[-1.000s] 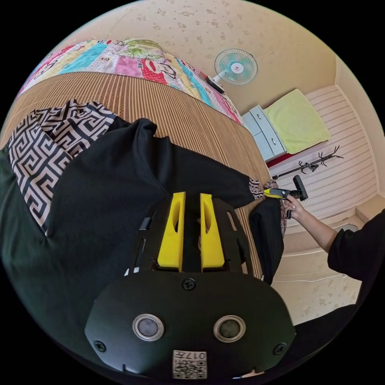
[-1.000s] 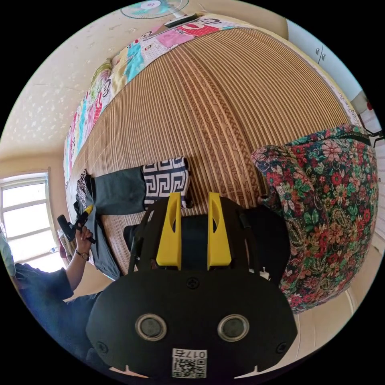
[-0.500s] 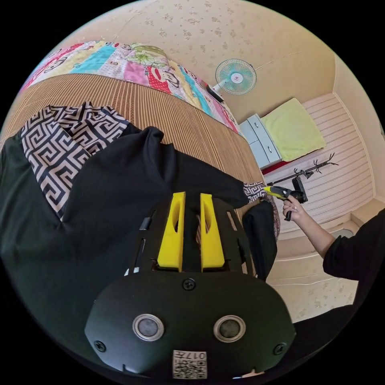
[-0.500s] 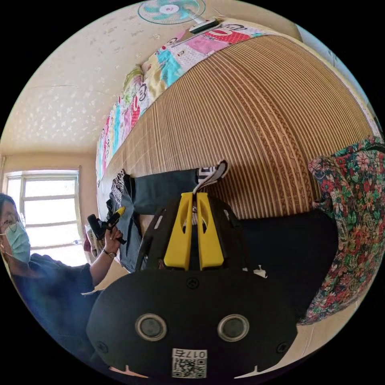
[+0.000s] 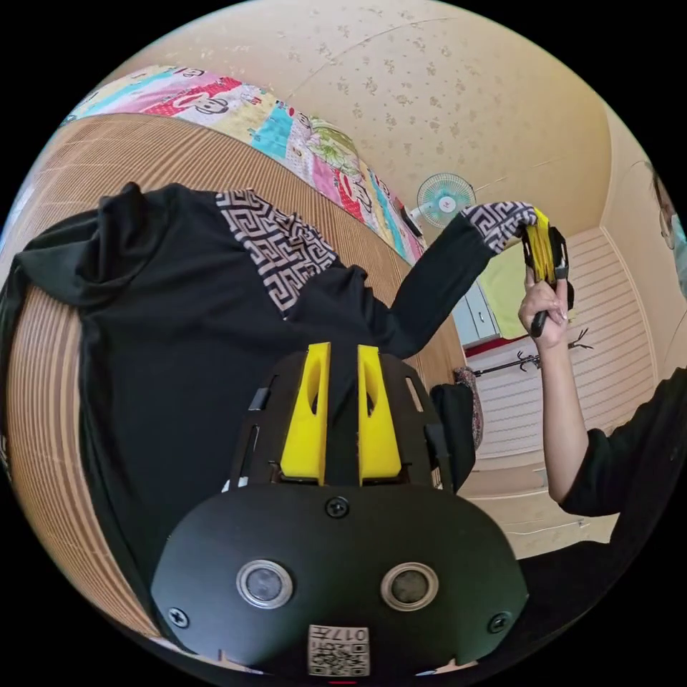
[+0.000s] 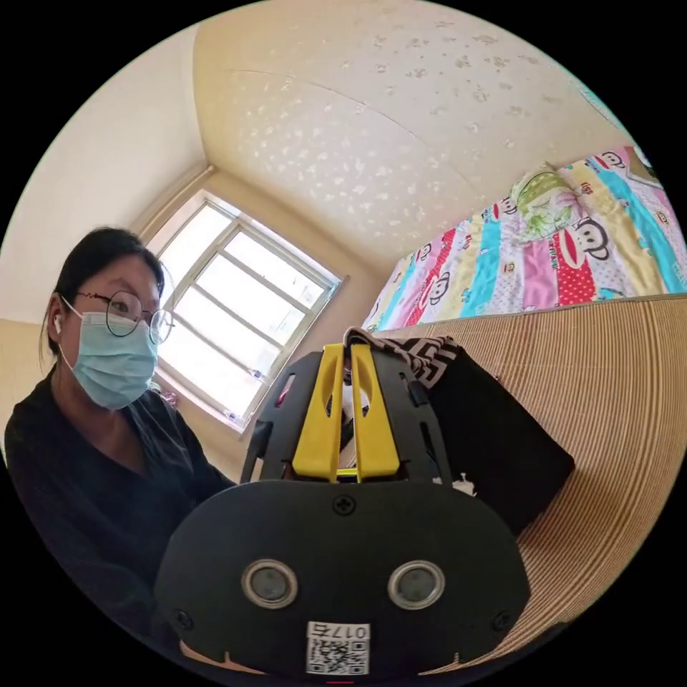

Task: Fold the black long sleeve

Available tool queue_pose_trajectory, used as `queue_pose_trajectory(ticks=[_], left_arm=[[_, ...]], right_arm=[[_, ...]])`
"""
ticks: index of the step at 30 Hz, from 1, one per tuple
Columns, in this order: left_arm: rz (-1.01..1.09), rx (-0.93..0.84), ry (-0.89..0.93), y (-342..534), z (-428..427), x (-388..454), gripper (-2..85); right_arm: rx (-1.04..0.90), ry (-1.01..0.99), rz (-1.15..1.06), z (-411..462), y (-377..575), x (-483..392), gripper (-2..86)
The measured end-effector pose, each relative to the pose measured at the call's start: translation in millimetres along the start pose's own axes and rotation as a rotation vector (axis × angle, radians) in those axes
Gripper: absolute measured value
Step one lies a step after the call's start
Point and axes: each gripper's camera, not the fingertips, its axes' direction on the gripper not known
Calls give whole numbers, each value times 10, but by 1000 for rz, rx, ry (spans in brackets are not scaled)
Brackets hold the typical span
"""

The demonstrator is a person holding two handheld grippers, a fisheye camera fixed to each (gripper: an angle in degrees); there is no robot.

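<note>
Writing: a QR tag sticker (image 5: 338, 650) sits on each gripper housing; the characters are not read here. No brand visible on the clothes.

Surface: a bed with a striped bamboo mat (image 5: 43, 401); a patchwork cartoon quilt (image 5: 315, 143) runs along its far edge. Speckled cream wall, wall fan (image 5: 445, 200), window (image 6: 243, 300).

Black long sleeve (image 5: 164, 343) lies spread on the mat, body reaching the near edge, with a key-pattern panel across the chest.

Left gripper (image 5: 342, 358): yellow jaws nearly together with black fabric between them, clamped on the shirt.

Right gripper (image 6: 346, 351): jaws together, pinching the patterned cuff (image 6: 411, 354). The left gripper view shows it from outside (image 5: 542, 247), held in a hand (image 5: 544, 308), with the sleeve lifted off the mat and stretched up to it.

The right gripper view adds the person in a dark top.
</note>
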Motion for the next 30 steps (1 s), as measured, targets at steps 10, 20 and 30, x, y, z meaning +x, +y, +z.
queue_pose_trajectory(ticks=[10,20,30], left_arm=[[-84,101,-24,-7,-963,-576,78],[-36,186,-85,-790,-868,-256,97],[-40,119,-244,-883,-668,-24,-6]], right_arm=[[-434,110,165,2476,990,783,73],[-333,483,314,1771,1241,1073,70],[140,853,609,959,1354,1522,76]])
